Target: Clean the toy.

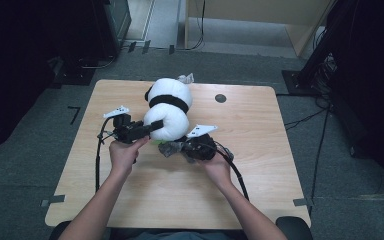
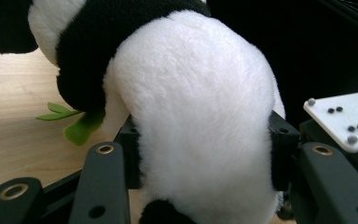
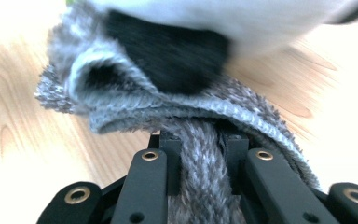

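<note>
A black and white plush panda (image 1: 169, 107) lies on the wooden table (image 1: 260, 165), its head toward the far side. My left gripper (image 1: 152, 127) comes in from the left and is shut on the panda's white lower body (image 2: 200, 135), which bulges between the two jaws. A green felt leaf (image 2: 77, 125) sticks out under the panda. My right gripper (image 1: 180, 148) sits just in front of the panda and is shut on a grey fuzzy cloth (image 3: 200, 163), bunched between its jaws. The cloth (image 1: 170, 148) reaches up against a black part of the panda (image 3: 172, 56).
A small dark round hole (image 1: 220, 98) marks the tabletop at the far right of the panda. Cables trail from both grippers toward the person. Dark equipment and cables stand on the floor around the table.
</note>
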A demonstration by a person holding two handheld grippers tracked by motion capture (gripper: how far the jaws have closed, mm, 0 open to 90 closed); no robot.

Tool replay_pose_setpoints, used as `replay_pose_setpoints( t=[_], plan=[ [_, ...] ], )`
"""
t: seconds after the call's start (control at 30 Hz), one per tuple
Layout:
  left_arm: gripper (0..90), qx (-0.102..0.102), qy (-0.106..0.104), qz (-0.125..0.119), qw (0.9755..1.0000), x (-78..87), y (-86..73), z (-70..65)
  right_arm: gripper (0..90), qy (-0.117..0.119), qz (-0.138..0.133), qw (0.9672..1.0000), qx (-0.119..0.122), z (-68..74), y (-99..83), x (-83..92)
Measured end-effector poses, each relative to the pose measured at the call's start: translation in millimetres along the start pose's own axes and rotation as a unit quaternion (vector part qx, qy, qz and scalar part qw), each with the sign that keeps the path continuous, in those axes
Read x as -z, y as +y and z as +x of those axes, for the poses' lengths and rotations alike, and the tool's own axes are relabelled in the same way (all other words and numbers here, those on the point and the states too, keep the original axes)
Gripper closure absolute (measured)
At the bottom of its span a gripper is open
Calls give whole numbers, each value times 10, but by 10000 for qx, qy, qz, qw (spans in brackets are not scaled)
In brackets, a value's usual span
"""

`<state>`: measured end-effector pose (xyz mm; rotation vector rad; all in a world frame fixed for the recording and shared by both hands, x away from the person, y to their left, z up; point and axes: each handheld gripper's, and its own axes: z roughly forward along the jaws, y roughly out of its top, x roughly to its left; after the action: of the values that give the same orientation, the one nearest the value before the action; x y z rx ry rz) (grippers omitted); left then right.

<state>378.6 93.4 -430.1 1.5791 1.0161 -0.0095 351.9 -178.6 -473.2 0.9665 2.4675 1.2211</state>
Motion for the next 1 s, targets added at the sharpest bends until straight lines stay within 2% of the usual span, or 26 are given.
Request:
replay_pose_setpoints(
  t=[0.23, 0.43, 0.47, 0.57, 0.87, 1.0],
  plan=[
    [479, -25, 25, 90, 10000, 36, 5, 55, 768, -131, 57, 9996, -247, -161, -18, 74],
    [479, -64, 144, 114, 9998, 88, 15, 135, 765, -193, 115, 9974, -689, -320, -62, 130],
    [479, -69, 154, 144, 9998, 100, 18, 159, 765, -202, 102, 9973, -705, -350, -71, 137],
    [479, 108, 94, 84, 9999, 149, 33, 238, 764, -249, 84, 9964, -800, -407, -87, 169],
    [479, 55, 369, -34, 9993, 268, 58, 410, 758, -354, -44, 9941, -1027, -531, -94, 287],
    [478, -6, 530, 7, 9986, 304, 62, 495, 758, -422, -132, 9925, -1143, -610, -111, 354]
  ],
)
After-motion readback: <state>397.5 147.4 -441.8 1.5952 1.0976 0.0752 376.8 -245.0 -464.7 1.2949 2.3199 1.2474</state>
